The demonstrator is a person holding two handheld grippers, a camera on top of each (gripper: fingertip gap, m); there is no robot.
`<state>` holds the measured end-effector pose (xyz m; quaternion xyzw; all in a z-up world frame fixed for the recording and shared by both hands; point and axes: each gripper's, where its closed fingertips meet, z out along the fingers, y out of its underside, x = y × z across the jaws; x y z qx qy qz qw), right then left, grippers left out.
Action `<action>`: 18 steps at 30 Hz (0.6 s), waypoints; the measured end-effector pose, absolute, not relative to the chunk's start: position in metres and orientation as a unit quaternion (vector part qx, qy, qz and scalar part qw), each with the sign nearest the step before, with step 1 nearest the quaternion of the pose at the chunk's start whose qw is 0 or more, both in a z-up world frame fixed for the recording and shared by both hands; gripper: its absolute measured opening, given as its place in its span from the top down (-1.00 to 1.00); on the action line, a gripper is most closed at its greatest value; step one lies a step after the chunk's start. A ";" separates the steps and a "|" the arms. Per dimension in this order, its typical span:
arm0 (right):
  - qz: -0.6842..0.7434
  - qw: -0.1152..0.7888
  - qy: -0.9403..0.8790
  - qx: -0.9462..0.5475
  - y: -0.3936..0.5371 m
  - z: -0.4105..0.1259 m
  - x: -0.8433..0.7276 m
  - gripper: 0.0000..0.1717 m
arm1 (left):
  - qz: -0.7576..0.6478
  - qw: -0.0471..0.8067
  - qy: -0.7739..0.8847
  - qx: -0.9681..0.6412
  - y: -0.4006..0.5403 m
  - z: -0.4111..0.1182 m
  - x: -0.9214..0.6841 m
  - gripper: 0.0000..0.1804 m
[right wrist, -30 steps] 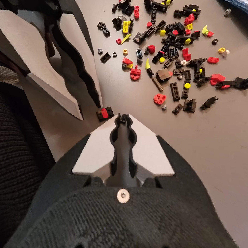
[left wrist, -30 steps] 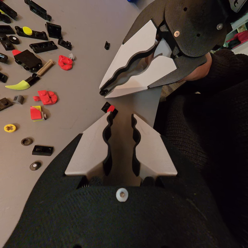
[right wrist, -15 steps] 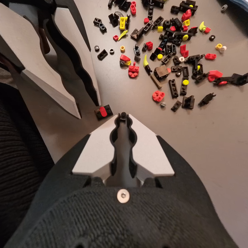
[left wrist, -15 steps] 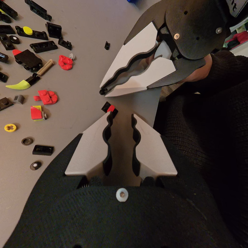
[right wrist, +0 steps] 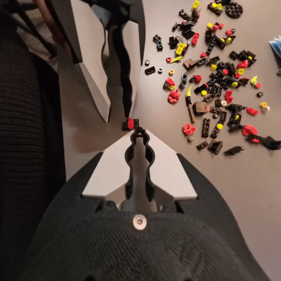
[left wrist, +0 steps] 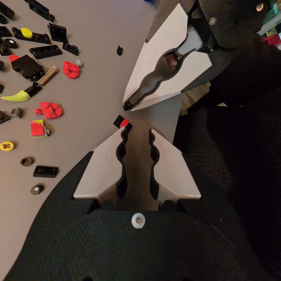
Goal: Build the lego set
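My left gripper [left wrist: 137,130] is open and holds nothing. Its left fingertip [left wrist: 121,129] stands at the edge of a black plate with a red oval tile [left wrist: 122,122] that lies on the grey table [left wrist: 94,85]. My right gripper [right wrist: 139,131] is shut on a small black clip piece [right wrist: 139,131] at its very tips, just above that same plate [right wrist: 130,124]. The left wrist view shows the right gripper [left wrist: 127,105] with the black piece [left wrist: 126,106] pinched at its tip. The right wrist view shows the left gripper [right wrist: 117,117] open, with one fingertip beside the plate.
Many loose black, red and yellow bricks [right wrist: 212,85] lie scattered on the table to the right of my right gripper and to the left of my left gripper [left wrist: 30,76]. The table's edge [left wrist: 177,121] and a person's dark knitted sleeve [left wrist: 228,152] are close by. Left and right tips are no more than a few centimetres apart.
My right gripper has swung round and come closer to the black plate with the red tile, still shut on the small black piece. My left gripper stays open beside the plate.
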<state>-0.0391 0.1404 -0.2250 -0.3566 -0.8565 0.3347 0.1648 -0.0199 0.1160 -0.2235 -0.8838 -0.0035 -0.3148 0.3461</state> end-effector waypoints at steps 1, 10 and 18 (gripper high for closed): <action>0.330 0.166 -0.863 -0.345 0.142 -0.227 -0.040 0.93 | -0.313 0.346 -0.002 -0.884 0.116 -0.224 -0.020 0.72; 0.347 0.125 -0.875 -0.313 0.131 -0.232 -0.042 0.93 | -0.298 0.336 0.005 -0.893 0.113 -0.230 -0.020 0.71; 0.347 0.107 -0.878 -0.313 0.130 -0.236 -0.041 0.93 | -0.301 0.334 0.003 -0.893 0.113 -0.231 -0.020 0.71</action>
